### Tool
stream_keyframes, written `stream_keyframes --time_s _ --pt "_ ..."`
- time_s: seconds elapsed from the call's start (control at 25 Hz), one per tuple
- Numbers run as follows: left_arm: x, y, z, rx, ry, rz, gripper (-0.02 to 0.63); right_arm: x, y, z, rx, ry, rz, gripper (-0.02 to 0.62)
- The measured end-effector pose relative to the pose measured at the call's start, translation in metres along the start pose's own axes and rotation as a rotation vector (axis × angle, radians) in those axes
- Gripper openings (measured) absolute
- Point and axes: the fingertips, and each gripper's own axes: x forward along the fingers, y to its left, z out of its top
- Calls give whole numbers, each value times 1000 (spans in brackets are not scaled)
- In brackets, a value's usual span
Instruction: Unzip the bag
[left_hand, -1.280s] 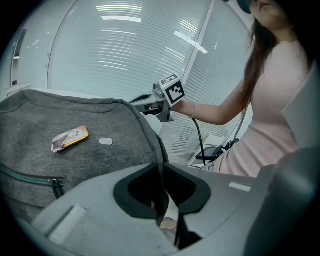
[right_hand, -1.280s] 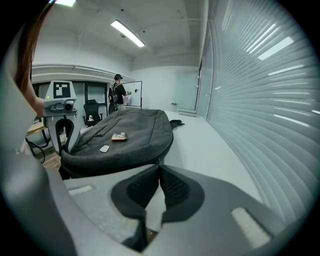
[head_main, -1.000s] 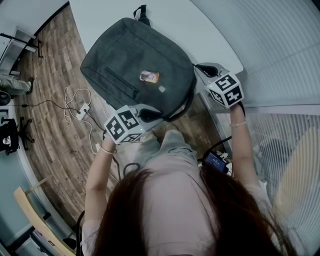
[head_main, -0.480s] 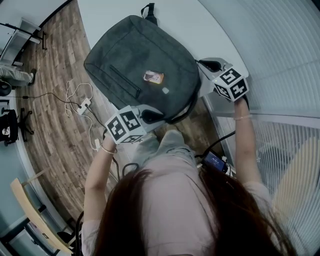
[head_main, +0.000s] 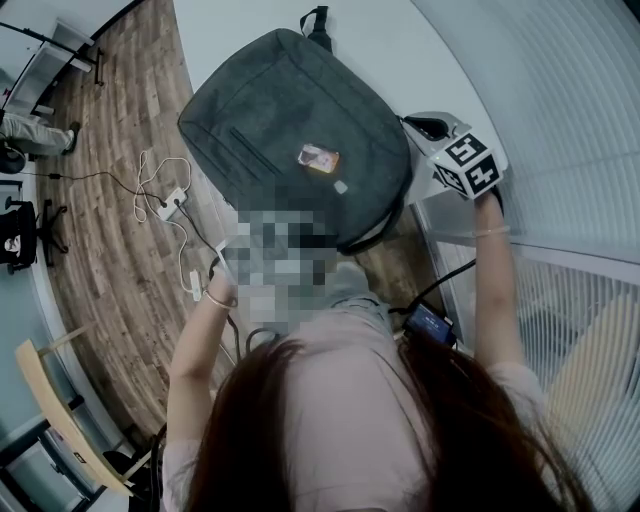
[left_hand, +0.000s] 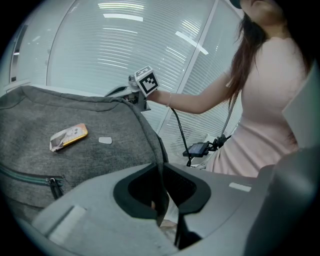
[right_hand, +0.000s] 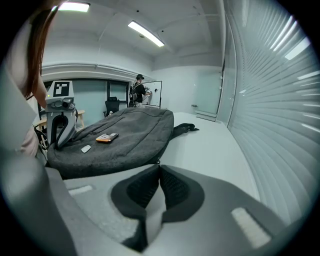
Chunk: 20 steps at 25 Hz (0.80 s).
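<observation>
A dark grey bag (head_main: 290, 130) lies flat on the white table (head_main: 400, 50), with an orange tag (head_main: 320, 157) on its top face. My left gripper (left_hand: 162, 172) is shut on the thin strap along the bag's near edge; in the head view a mosaic patch hides it. My right gripper (head_main: 420, 127) sits at the bag's right edge. Its jaws meet at the tips (right_hand: 159, 167) on a small zipper pull at the bag's (right_hand: 125, 135) rim. A closed pocket zip (left_hand: 30, 176) crosses the bag's front.
White cables and a power strip (head_main: 165, 205) lie on the wood floor to the left. A small device (head_main: 428, 322) hangs on a cable near the person's waist. Slatted blinds (head_main: 560, 120) line the right side. A person (right_hand: 136, 92) stands far across the room.
My right gripper has slid a little to the right and up along the bag's right edge and rolled slightly. My left gripper has kept its hold in place.
</observation>
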Motion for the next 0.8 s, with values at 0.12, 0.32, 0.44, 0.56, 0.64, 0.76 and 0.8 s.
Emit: stream_keyframes --time_s 0.12,0.32,0.44,0.56,0.64,0.76,0.8 --pt "-1 -1 0 -3 3 -2 52 6 -4 6 -10 2 6 14" --pt "0 0 -1 -7 7 -7 52 16 -10 9 -23 9 22 14" --pt "-1 0 -1 -8 7 -9 52 22 -12 13 -27 10 29 14" --pt "-1 -1 0 -11 10 -13 52 27 -15 17 -35 10 32 14" --pt "-1 -1 0 -13 13 -17 52 31 -17 19 -41 12 35 14" --pt "1 0 -1 -14 15 -17 52 36 -19 20 -50 16 44 15" --pt "1 0 -1 -14 16 -16 52 37 -20 21 -52 16 47 15"
